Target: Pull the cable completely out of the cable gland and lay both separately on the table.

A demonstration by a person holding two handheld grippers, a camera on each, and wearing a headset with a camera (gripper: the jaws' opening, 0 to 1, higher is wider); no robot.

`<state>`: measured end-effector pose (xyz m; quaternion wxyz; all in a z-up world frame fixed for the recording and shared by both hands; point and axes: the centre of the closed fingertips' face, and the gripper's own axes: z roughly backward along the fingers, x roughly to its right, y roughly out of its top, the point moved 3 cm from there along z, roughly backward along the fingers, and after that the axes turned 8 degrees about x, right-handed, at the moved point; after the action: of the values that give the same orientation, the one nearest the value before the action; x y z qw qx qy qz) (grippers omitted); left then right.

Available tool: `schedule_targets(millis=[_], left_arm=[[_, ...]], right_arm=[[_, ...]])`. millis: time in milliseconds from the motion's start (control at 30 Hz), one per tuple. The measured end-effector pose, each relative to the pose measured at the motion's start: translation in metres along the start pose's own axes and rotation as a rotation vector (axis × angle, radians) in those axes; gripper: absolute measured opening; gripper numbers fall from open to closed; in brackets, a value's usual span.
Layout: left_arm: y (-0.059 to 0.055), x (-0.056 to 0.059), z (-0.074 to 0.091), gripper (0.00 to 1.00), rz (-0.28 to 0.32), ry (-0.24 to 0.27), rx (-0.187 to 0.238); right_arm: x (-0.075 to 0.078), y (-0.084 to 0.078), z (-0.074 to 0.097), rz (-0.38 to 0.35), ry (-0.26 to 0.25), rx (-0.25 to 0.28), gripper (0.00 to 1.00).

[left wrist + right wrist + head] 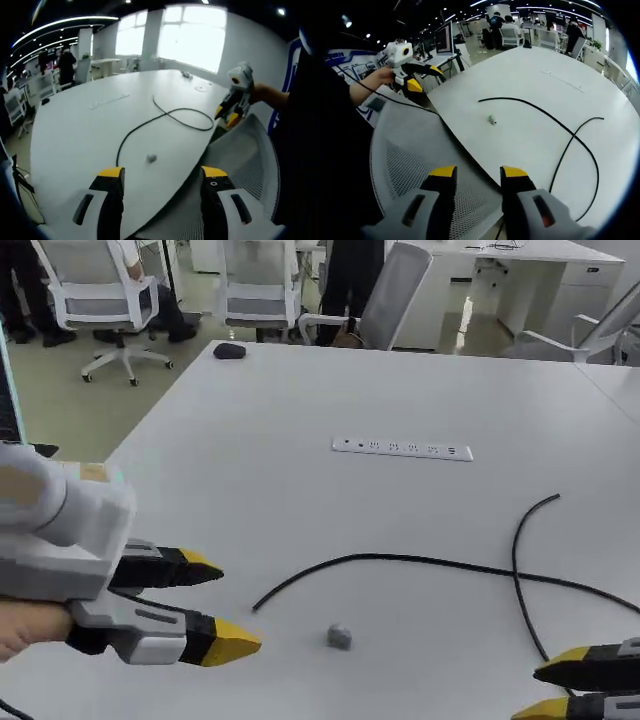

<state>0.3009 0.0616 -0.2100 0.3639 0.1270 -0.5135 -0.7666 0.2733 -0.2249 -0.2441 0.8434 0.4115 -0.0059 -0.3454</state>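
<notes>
A small grey cable gland (339,637) lies by itself on the white table (300,500), near the front edge. The black cable (430,562) lies loose in a long loop beyond it, its free end (256,606) a short way left of the gland, not touching it. My left gripper (222,606) hovers open at the front left with nothing between its yellow-tipped jaws. Open and empty too, my right gripper (545,690) sits at the front right, near the cable's loop. The gland (151,158) and cable (165,116) lie ahead of the left jaws; gland (491,119) and cable (555,125) also sit ahead of the right jaws.
A white power strip (402,449) lies mid-table, a dark mouse (229,351) near the far edge. A grey mesh chair back (420,165) stands at the table's front edge beside me. Office chairs (100,290) and seated people stand beyond the table.
</notes>
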Motion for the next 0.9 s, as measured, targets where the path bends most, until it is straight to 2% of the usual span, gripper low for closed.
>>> schedule_targets(millis=[67,167,200,233,300,367,400,433,467,500,533,633,700,767,833,900], left_arm=[[-0.010,-0.003,0.007,0.63,0.029,0.044,-0.006],[-0.020,-0.004,0.012,0.70,0.088,0.086,-0.003],[-0.020,-0.002,0.011,0.72,0.123,0.089,0.013],[-0.019,0.000,0.010,0.72,0.128,0.091,0.021],[-0.019,-0.005,0.009,0.71,0.109,0.146,0.025],[-0.018,-0.002,0.006,0.71,0.166,0.146,0.050],[-0.017,-0.002,0.003,0.71,0.199,0.138,0.079],[-0.018,-0.002,0.001,0.71,0.205,0.129,0.079],[-0.024,-0.007,-0.002,0.71,0.221,0.138,0.053],[-0.028,-0.009,-0.004,0.70,0.224,0.153,0.034],[-0.032,-0.013,-0.005,0.70,0.188,0.172,0.003],[-0.037,-0.013,-0.009,0.69,0.178,0.175,-0.023],[-0.039,-0.011,-0.010,0.69,0.150,0.163,-0.036],[-0.040,-0.013,-0.010,0.69,0.121,0.182,-0.052],[-0.040,-0.014,-0.008,0.69,0.131,0.187,-0.048],[-0.039,-0.016,-0.006,0.69,0.171,0.190,-0.021]], right_arm=[[0.001,-0.006,-0.001,-0.031,-0.003,-0.010,0.38],[0.005,-0.012,-0.001,-0.076,-0.010,-0.008,0.40],[0.004,-0.013,-0.001,-0.108,-0.021,0.012,0.40],[0.005,-0.012,0.000,-0.130,-0.035,0.036,0.37],[0.004,-0.014,0.002,-0.174,-0.056,0.062,0.36],[0.003,-0.014,0.003,-0.193,-0.068,0.084,0.41],[0.003,-0.014,0.004,-0.200,-0.069,0.091,0.42],[0.002,-0.015,0.004,-0.197,-0.065,0.091,0.41],[0.003,-0.017,0.002,-0.203,-0.064,0.086,0.41],[0.004,-0.018,0.001,-0.207,-0.065,0.082,0.41],[0.005,-0.020,-0.001,-0.215,-0.065,0.073,0.42],[0.006,-0.023,-0.003,-0.236,-0.062,0.063,0.46],[0.006,-0.025,-0.004,-0.246,-0.066,0.062,0.47],[0.007,-0.029,-0.005,-0.261,-0.069,0.048,0.47],[0.007,-0.029,-0.004,-0.261,-0.074,0.048,0.47],[0.008,-0.027,-0.002,-0.267,-0.076,0.057,0.47]])
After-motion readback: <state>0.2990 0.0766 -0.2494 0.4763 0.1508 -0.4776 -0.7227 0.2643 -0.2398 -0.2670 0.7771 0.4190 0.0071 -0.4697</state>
